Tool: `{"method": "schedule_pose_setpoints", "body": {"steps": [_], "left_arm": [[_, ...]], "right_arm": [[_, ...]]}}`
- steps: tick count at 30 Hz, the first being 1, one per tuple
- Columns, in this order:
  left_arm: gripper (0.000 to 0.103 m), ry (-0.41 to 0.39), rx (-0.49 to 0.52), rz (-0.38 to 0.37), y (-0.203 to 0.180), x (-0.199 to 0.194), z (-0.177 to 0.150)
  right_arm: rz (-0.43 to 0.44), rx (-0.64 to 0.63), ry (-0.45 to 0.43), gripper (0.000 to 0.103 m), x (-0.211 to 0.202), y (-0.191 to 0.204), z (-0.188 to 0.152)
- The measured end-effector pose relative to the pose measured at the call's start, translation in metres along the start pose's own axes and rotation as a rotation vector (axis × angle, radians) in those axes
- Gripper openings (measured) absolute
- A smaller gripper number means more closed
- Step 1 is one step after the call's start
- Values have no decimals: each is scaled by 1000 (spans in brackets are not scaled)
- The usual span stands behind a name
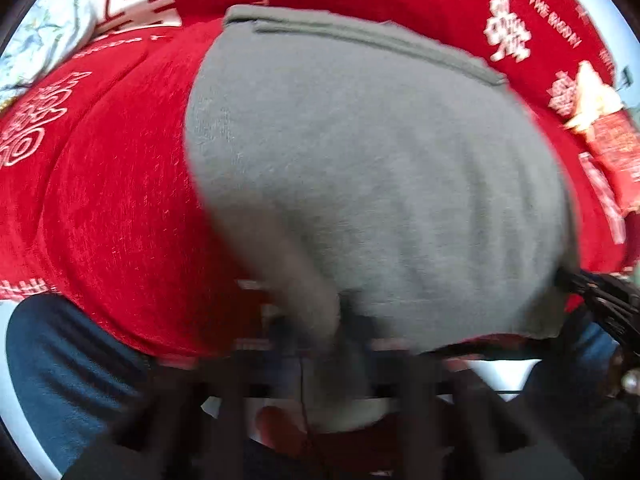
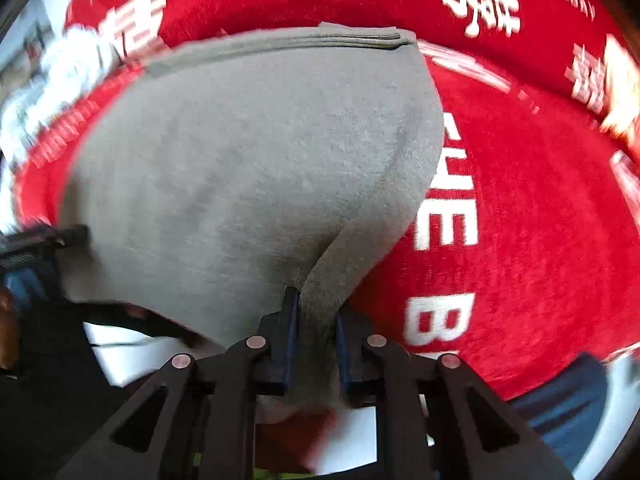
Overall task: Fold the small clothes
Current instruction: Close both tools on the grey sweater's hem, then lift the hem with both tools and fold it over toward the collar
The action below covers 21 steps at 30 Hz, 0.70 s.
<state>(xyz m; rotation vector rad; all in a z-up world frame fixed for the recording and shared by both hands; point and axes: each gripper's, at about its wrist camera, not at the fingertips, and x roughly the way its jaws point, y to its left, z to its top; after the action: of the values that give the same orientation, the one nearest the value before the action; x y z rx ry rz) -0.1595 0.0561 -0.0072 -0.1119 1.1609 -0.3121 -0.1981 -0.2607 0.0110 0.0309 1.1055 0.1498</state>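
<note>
Grey knit garment (image 2: 248, 152) spread on red blanket with white lettering (image 2: 520, 200), hem near its front edge. Right gripper (image 2: 316, 332) clenched on pinched hem fold; left gripper (image 1: 344, 344), blurred, clamped on hem too.

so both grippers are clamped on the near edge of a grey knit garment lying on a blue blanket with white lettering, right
Not quite: the blanket is red, not blue, as the right wrist view shows. The rest holds: the right gripper and the left gripper are each shut on the near edge of the grey knit garment, which lies on that white-lettered blanket.
</note>
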Motion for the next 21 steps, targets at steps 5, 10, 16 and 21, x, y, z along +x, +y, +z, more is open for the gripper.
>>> {"method": "schedule_pose_setpoints", "body": {"steps": [5, 10, 16, 21], "left_arm": [[12, -154, -42, -57, 1, -36, 35], [12, -214, -67, -36, 8, -23, 108], [12, -125, -158, -81, 38, 19, 136], [91, -130, -233, -209, 57, 8, 118]], "right_arm": [[143, 50, -123, 17, -25, -11, 33], [135, 87, -248, 17, -26, -15, 97], [101, 138, -177, 17, 28, -28, 139], [168, 168, -160, 58, 30, -40, 129]]}}
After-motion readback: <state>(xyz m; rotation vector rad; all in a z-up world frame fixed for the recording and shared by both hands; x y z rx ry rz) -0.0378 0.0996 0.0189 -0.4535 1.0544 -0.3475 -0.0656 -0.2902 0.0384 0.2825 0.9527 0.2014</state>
